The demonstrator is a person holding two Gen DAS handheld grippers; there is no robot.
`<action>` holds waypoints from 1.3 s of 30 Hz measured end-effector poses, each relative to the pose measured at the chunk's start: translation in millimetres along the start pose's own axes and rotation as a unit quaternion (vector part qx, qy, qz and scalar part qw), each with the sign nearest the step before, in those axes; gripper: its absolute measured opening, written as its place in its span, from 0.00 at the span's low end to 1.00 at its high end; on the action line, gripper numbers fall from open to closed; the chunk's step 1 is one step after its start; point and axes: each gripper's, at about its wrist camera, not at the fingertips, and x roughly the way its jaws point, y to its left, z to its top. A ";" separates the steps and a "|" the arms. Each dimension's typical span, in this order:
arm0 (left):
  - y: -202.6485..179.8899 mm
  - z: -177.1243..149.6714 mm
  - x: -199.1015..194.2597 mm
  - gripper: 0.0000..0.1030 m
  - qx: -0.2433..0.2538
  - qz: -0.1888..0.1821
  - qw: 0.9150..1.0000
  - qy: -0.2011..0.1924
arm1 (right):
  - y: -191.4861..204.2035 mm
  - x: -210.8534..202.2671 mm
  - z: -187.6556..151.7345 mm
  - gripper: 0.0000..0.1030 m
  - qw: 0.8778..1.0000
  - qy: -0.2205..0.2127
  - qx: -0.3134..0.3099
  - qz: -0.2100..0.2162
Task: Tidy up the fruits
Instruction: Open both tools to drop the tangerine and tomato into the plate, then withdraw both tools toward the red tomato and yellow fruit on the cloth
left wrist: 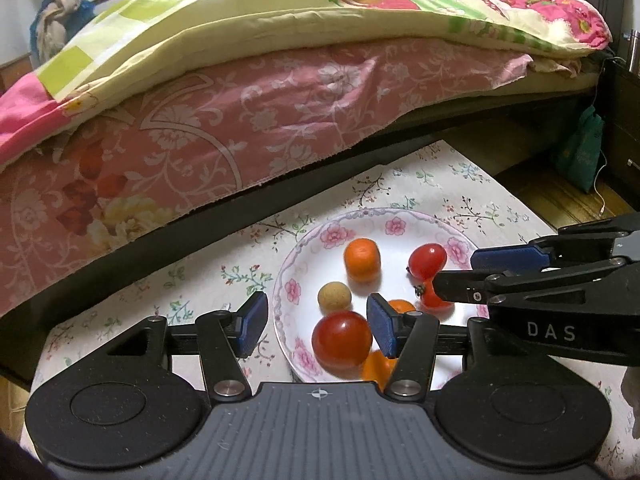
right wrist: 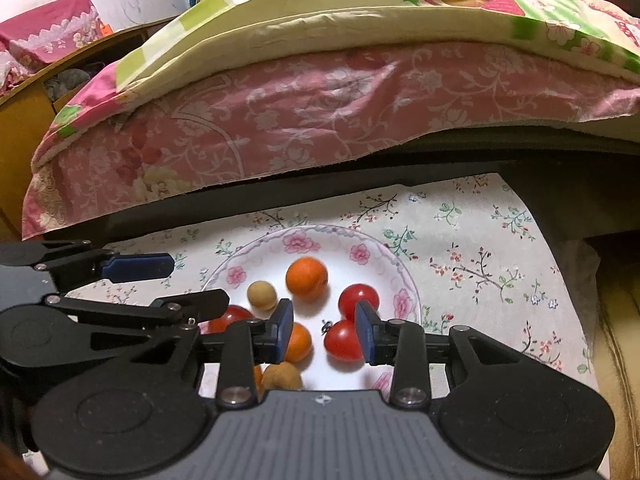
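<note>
A white plate with pink flowers (left wrist: 298, 264) (right wrist: 320, 242) sits on a floral cloth and holds several fruits: oranges (left wrist: 362, 260) (right wrist: 307, 279), red tomatoes (left wrist: 341, 340) (right wrist: 343, 340) and tan longans (left wrist: 334, 297) (right wrist: 261, 295). My left gripper (left wrist: 316, 326) is open above the plate's near left side, with a big tomato between its fingers, apart from them. My right gripper (right wrist: 324, 334) is open over the plate, an orange (right wrist: 299, 342) by its left pad and a tomato by its right pad. It shows in the left wrist view (left wrist: 456, 276) from the right.
A bed with a pink floral sheet (left wrist: 200, 136) and a yellow-green quilt (left wrist: 280, 20) stands just behind the table; its dark frame (left wrist: 160, 240) runs along the cloth's far edge. A green bag (left wrist: 580, 152) hangs at the right. The floral cloth (right wrist: 480, 240) extends right of the plate.
</note>
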 end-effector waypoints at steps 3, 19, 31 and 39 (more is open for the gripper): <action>-1.1 -3.4 -5.6 0.60 0.000 0.002 1.000 0.001 | 3.8 -5.3 -4.1 0.33 1.000 0.001 0.001 0.001; -2.7 -39.5 -42.6 0.59 0.007 0.013 1.000 0.022 | 27.2 -32.7 -33.6 0.33 1.000 0.021 0.004 0.019; 10.7 -80.7 -53.5 0.57 -0.004 0.022 0.998 0.062 | 53.7 -32.2 -68.7 0.33 0.997 0.062 -0.003 0.050; 19.3 -100.3 -51.1 0.57 -0.001 0.027 0.997 0.078 | 72.0 -17.8 -85.6 0.33 0.993 0.091 -0.032 0.062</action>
